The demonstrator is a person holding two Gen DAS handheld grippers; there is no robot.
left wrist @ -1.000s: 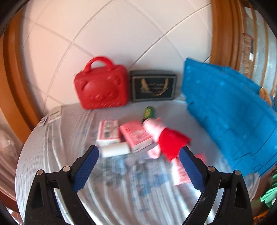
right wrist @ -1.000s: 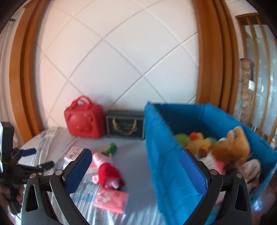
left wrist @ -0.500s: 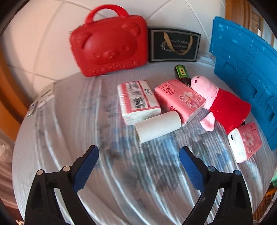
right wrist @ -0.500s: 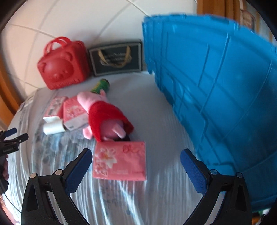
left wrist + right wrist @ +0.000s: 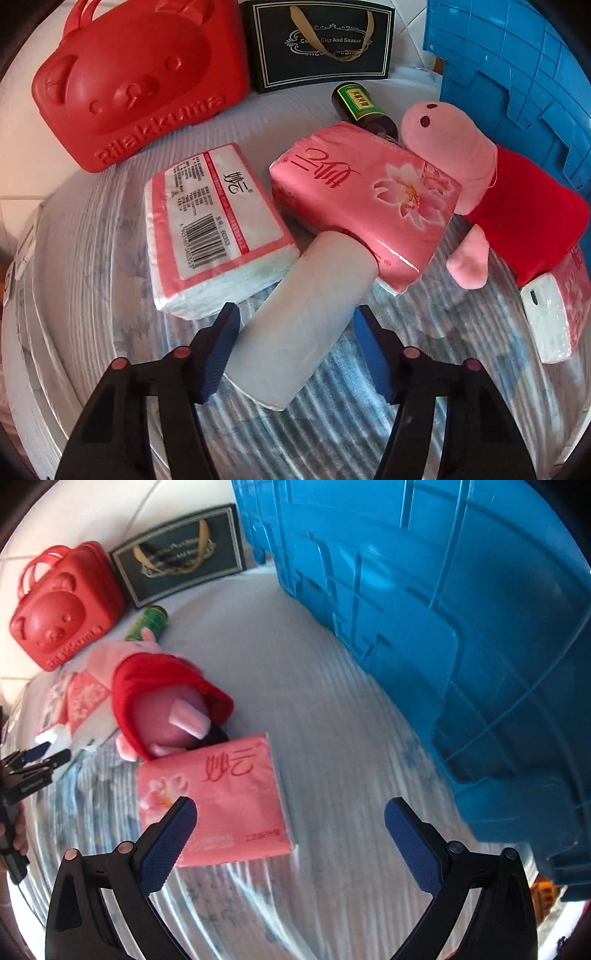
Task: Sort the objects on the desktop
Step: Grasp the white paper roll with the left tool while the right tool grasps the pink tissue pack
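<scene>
The left gripper (image 5: 295, 317) stands with its blue-padded jaws spread on either side of a white cylindrical paper roll (image 5: 301, 321) lying on the striped table cover (image 5: 424, 406); the left pad sits just beside the roll and the right pad shows a gap, so nothing is clamped. Just beyond the roll's far end lie a white tissue pack with a red-bordered barcode label (image 5: 214, 229) on the left and a pink flower-printed tissue pack (image 5: 365, 199) on the right, the roll touching the pink one. Farther right sprawls a pink plush pig in a red dress (image 5: 491, 188), its head resting against the pink pack and a dark bottle with a green label (image 5: 364, 107) behind it. At the far edge stand a red bear-faced plastic case (image 5: 136, 81) and a black gift bag with gold ribbon handles (image 5: 321, 40). The right gripper (image 5: 291, 827) hovers with jaws released and wide apart, its left pad over the near corner of a flat pink tissue packet (image 5: 221, 794) that lies just near of the plush pig. A large blue plastic crate (image 5: 461, 620) fills the right side of the table.
</scene>
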